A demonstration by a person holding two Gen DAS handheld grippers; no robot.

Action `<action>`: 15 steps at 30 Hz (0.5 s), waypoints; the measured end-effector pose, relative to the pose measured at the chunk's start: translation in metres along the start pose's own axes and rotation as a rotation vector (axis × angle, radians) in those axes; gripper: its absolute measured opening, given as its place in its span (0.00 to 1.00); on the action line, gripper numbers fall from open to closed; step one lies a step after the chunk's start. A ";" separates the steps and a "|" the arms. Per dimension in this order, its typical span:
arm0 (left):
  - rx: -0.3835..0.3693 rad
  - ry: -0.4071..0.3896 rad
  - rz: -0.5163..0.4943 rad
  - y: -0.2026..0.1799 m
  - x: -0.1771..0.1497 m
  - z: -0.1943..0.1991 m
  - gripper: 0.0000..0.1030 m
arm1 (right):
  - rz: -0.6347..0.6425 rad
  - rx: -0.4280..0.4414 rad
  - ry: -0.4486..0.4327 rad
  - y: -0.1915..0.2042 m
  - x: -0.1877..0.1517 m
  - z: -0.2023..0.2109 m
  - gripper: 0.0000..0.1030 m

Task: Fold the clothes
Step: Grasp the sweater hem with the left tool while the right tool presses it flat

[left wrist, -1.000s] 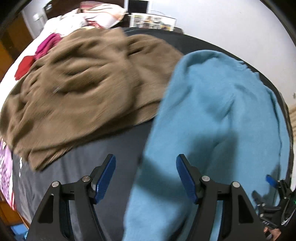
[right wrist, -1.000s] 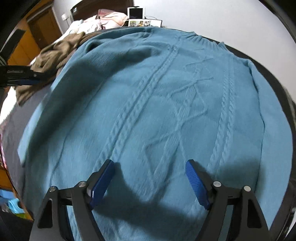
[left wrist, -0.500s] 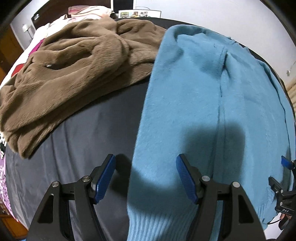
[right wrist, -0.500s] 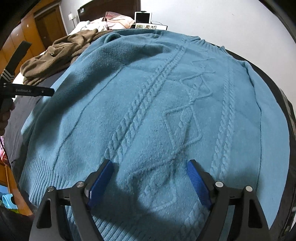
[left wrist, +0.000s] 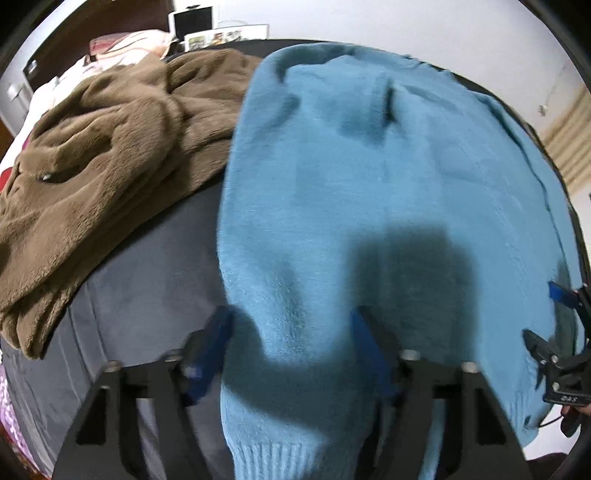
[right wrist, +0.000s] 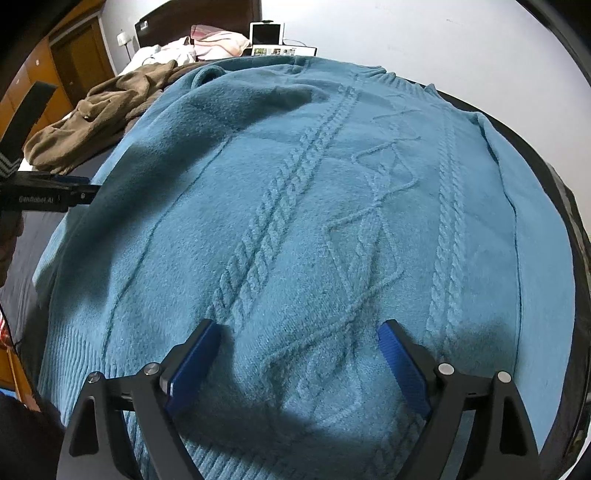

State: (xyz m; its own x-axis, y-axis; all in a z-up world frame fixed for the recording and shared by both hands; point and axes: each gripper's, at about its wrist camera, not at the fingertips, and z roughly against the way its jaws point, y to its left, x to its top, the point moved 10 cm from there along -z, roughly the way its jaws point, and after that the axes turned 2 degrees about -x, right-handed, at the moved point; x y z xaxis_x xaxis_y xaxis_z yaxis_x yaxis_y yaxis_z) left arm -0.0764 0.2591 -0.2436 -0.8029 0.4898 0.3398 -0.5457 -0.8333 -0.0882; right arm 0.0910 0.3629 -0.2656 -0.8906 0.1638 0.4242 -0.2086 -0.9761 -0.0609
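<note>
A blue cable-knit sweater (right wrist: 295,184) lies spread flat on the dark grey bed sheet (left wrist: 147,277). Its left sleeve (left wrist: 295,295) runs down toward the ribbed cuff and passes between the jaws of my left gripper (left wrist: 290,332). Those jaws are closing around the sleeve; the blurred pads stand close at either side and do not clearly press. My right gripper (right wrist: 299,354) hovers over the sweater's lower front near the ribbed hem, its jaws opening wide and holding nothing. The left gripper (right wrist: 74,190) also shows at the right wrist view's left edge, and the right gripper (left wrist: 557,325) at the left wrist view's right edge.
A crumpled brown fleece garment (left wrist: 110,147) lies on the sheet left of the sweater, touching its shoulder. Pillows (right wrist: 218,38) and a small screen (right wrist: 266,33) sit at the bed's head. Wooden cabinets (right wrist: 70,70) stand at far left, a white wall behind.
My left gripper has dropped closer to the sleeve near its cuff and its jaws have narrowed around it. The right gripper's jaws have widened a little over the hem.
</note>
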 end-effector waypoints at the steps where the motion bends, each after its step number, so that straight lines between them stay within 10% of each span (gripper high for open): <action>1: -0.013 0.002 -0.010 -0.005 0.000 0.001 0.40 | -0.002 -0.002 -0.001 0.000 0.000 0.000 0.88; 4: -0.049 0.014 -0.035 -0.019 -0.001 0.000 0.13 | -0.006 -0.009 -0.004 0.000 0.000 0.001 0.88; 15: 0.085 -0.153 0.105 0.084 0.064 0.057 0.10 | -0.030 -0.022 -0.016 -0.001 -0.002 0.003 0.92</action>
State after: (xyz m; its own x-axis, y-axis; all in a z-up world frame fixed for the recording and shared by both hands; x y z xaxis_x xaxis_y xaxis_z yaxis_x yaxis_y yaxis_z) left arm -0.1599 0.2055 -0.1758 -0.8049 0.3600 0.4717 -0.4337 -0.8995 -0.0536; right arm 0.0947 0.3629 -0.2635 -0.8776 0.1901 0.4401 -0.2435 -0.9675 -0.0676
